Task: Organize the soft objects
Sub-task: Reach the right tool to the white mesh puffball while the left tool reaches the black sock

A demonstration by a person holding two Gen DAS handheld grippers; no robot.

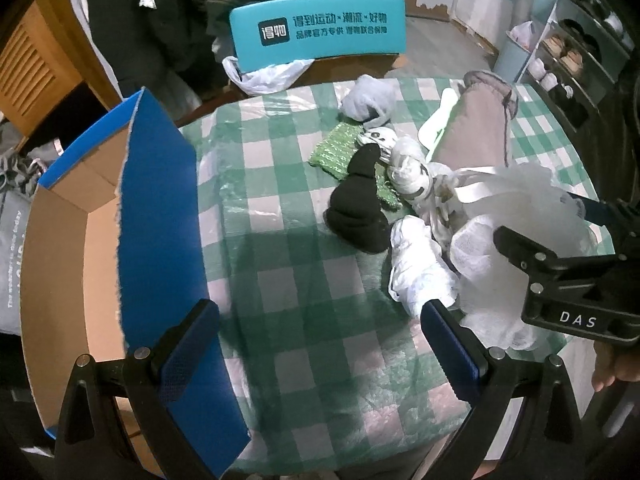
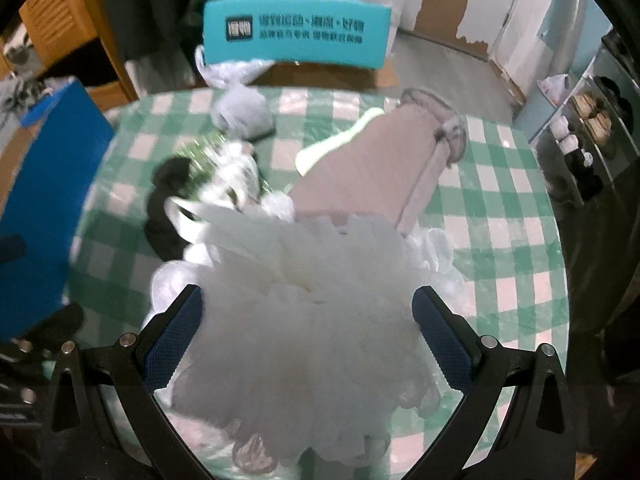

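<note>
A white mesh bath pouf (image 2: 304,320) sits between the wide-apart fingers of my right gripper (image 2: 308,340); it also shows in the left wrist view (image 1: 516,240). My left gripper (image 1: 320,344) is open and empty above the green checked tablecloth (image 1: 304,300), next to the blue cardboard box (image 1: 160,216). On the table lie a black sock (image 1: 356,208), a green sparkly cloth (image 1: 340,148), white patterned cloths (image 1: 420,176), a grey bundle (image 1: 368,100) and a pink-grey slipper (image 1: 476,124).
The open box stands at the table's left edge. A teal chair back (image 1: 320,32) with a plastic bag (image 1: 268,76) is behind the table. A shoe rack (image 1: 576,64) stands at the right. Dark clothes hang at the back left.
</note>
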